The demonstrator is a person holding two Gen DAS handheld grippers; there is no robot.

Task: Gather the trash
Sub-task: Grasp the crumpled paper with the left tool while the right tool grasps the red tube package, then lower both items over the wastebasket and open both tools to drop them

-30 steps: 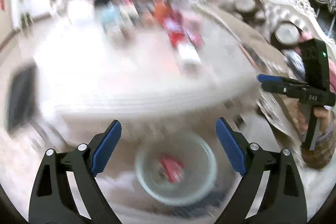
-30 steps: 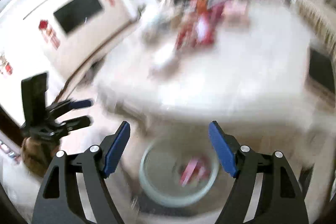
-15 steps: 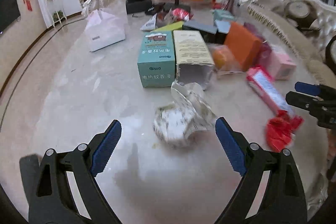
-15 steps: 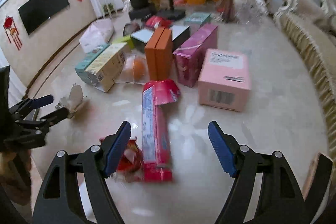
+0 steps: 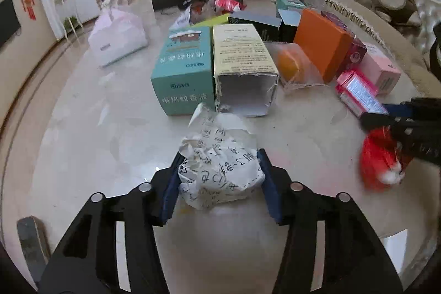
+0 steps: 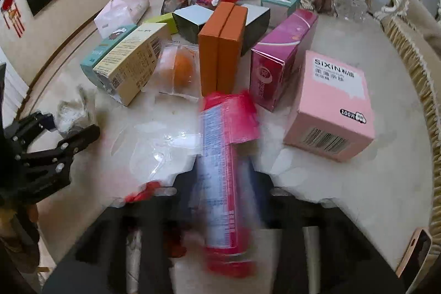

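Both tools, open before, have closed: left tool [image 5: 219,178] on crumpled paper [image 5: 220,170] (right view blurred).

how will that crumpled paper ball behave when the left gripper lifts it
The crumpled paper is probably very light and will squash rather than resist, since its folds bulge between the left gripper fingers. It looks unlikely to slip, being rough and creased. A loose flap at its top may flop about.

A crumpled paper [image 5: 219,172] sits between the left gripper's [image 5: 220,183] jaws, on the table [image 5: 82,128]. Ahead of it lie two boxes [image 5: 215,65] side by side. A long carton [image 6: 220,178] lies between the right gripper's [image 6: 220,200] jaws, a wrapper [image 6: 143,190] to their left.
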